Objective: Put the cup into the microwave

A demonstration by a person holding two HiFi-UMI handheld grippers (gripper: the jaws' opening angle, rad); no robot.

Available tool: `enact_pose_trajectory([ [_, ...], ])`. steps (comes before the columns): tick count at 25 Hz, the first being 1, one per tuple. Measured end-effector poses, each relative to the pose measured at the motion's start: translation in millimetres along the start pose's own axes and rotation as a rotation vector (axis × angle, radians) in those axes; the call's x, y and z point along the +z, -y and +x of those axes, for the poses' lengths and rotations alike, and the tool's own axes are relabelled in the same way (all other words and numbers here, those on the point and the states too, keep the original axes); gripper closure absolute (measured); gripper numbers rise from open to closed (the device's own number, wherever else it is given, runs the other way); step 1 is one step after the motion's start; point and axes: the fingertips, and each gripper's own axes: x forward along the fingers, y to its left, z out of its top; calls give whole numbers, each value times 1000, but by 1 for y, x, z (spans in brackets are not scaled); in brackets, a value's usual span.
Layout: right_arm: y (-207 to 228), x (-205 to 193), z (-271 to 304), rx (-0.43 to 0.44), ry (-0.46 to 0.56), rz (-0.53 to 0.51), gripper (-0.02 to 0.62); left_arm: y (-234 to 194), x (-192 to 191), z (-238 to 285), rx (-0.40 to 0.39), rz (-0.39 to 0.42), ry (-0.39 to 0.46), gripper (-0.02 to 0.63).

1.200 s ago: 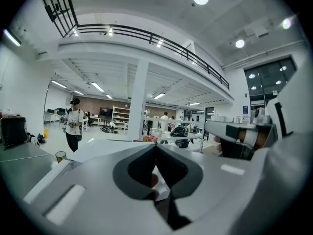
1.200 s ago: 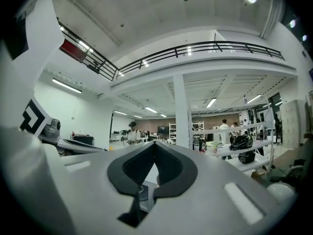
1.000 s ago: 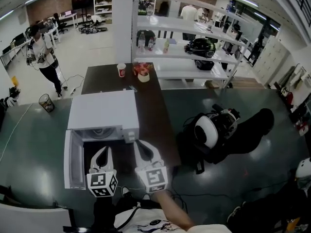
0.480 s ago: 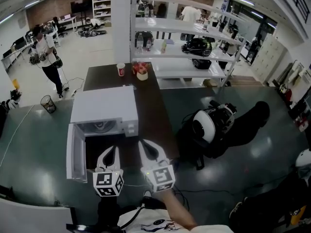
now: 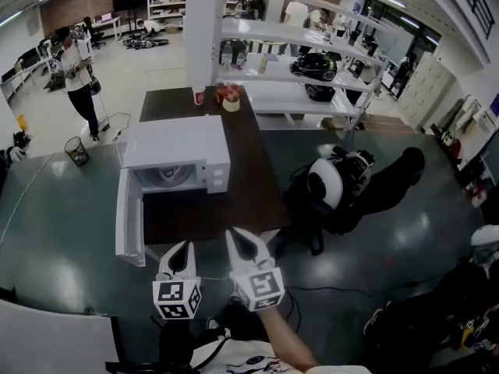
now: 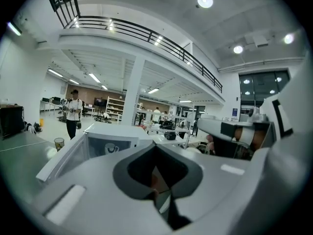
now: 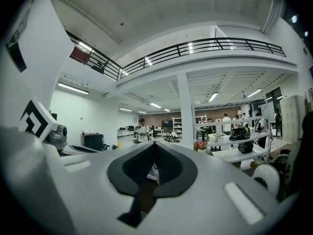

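**A:** Any way into the microwave [image 5: 178, 142]?

**B:** Yep, from the front. Its door [image 5: 129, 228] hangs wide open on its left, so that side's blocked. A cup [image 6: 111, 149] sits inside. The table [image 5: 234, 201] is bare in front and to its right. Behind it are a red cup [image 5: 198, 94], flowers [image 5: 228, 96] and a shelf [image 5: 288, 104].

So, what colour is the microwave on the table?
White; the microwave shows best in the head view.

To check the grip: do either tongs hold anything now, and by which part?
Nothing is held: the left tongs and the right tongs are both shut, empty.
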Motion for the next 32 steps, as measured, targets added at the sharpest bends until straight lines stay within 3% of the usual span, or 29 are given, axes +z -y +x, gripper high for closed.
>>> enact_pose_trajectory([
  [12, -27, 7, -76, 32, 24, -1, 594, 34, -12, -66, 28, 13, 18, 607],
  [22, -25, -6, -187, 63, 0, 44, 595, 122, -41, -124, 50, 18, -3, 607],
  [32, -19, 13, -207, 41, 22, 14, 595, 147, -23, -139, 31, 68, 40, 607],
])
